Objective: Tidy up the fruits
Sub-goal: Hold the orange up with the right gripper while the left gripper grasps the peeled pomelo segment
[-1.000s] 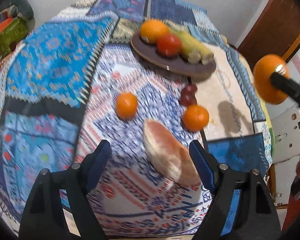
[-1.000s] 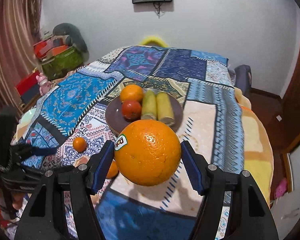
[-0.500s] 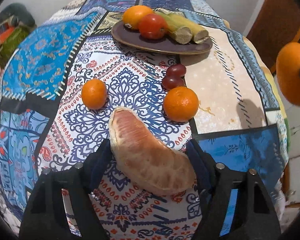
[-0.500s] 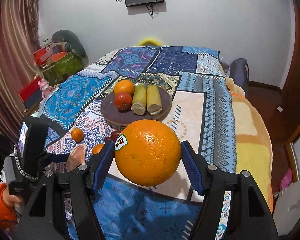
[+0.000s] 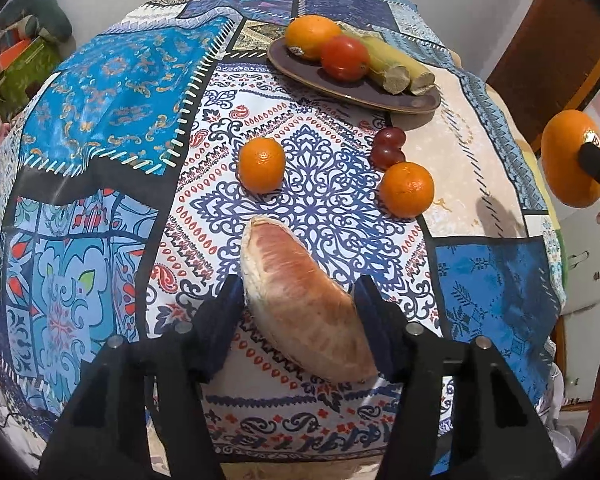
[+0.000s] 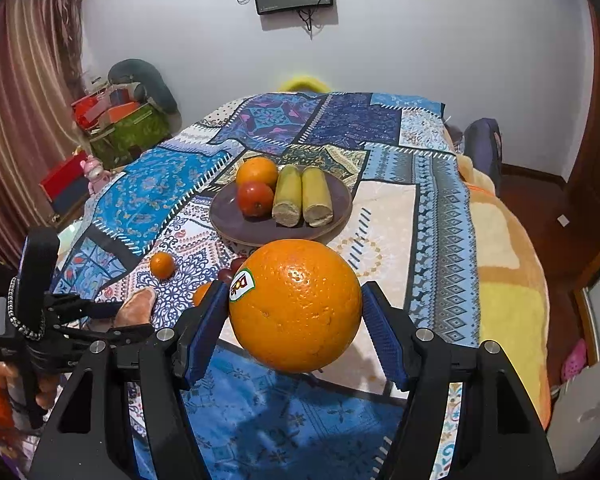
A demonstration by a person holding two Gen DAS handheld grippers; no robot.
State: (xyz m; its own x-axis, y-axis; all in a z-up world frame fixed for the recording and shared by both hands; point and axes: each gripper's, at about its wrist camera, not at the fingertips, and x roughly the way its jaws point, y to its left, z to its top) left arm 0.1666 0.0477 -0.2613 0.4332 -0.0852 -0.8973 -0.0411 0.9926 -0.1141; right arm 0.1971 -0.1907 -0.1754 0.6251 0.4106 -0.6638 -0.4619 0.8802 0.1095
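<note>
1. Two fruits in hand. Left gripper (image 5: 298, 308) has drawn in from spread to pinch the pomelo segment (image 5: 300, 300), near the bed's (image 5: 100, 80) front edge.
2. Right gripper (image 6: 296, 320) still clamps the big orange (image 6: 296, 306), raised.
3. Both look ready to go to the plate (image 6: 228, 220), mid-bed.

Left gripper (image 5: 300, 300) clamping pomelo segment (image 5: 303, 304)
Beyond on quilt (image 5: 100, 92): two tangerines (image 5: 261, 165), grapes (image 5: 387, 148), loaded plate (image 5: 379, 98).
</note>
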